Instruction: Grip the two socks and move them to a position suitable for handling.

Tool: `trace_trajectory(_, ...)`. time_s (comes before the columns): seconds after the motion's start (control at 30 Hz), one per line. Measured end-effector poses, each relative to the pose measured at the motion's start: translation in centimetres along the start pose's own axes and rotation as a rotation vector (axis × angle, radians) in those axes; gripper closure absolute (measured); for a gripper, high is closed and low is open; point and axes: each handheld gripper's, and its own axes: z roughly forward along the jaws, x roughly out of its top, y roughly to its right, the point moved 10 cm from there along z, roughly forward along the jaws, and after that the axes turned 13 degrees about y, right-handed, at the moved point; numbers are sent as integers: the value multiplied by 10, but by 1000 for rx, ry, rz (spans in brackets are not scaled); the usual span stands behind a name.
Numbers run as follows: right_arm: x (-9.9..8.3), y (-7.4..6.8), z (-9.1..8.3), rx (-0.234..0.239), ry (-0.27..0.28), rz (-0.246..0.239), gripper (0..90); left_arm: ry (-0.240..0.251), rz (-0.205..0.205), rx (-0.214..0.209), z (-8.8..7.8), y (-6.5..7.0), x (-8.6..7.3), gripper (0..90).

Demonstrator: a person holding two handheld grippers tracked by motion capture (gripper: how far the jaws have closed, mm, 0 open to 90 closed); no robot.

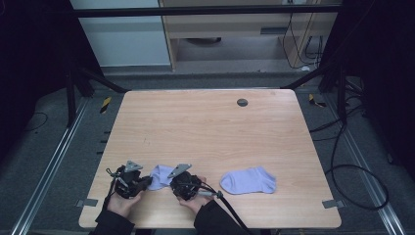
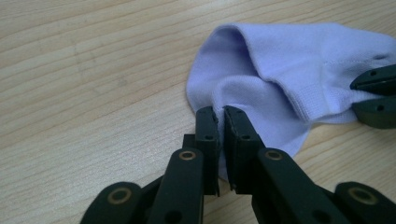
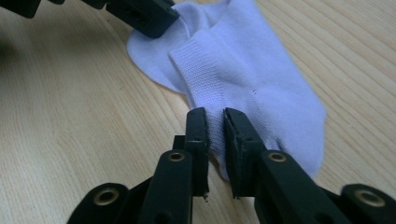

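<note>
We see a pale lilac knitted ankle sock (image 1: 159, 176) lying at the 7 o'clock part of the light wooden table (image 1: 205, 132), between the two hands. The left tool (image 1: 145, 182) sits at the sock's 9 o'clock side, the right tool (image 1: 174, 184) at its 3 o'clock side.

In the left gripper view we see the left tool (image 2: 221, 122) pinching a fold of the sock (image 2: 299, 60) near its open cuff, jaws pressed almost together with fabric between them; the right tool's black tips (image 2: 376, 95) show at 3 o'clock, touching the same sock.

In the right gripper view the right tool (image 3: 215, 126) pinches the sock (image 3: 252, 70) at the ribbed cuff edge, cloth squeezed between the pads. The left tool (image 3: 147, 16) shows at 11 o'clock on the sock's far edge.

We see a second lilac sock (image 1: 248, 180) lying flat at the table's 5 o'clock area, well apart from both tools. A small dark round cap (image 1: 242, 102) sits near the table's 12 o'clock edge.
</note>
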Motion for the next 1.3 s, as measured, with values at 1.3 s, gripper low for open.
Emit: trace_trajectory(1.3, 50, 98, -49, -239, 187, 154, 550, 100, -20, 38, -16, -7, 17, 594)
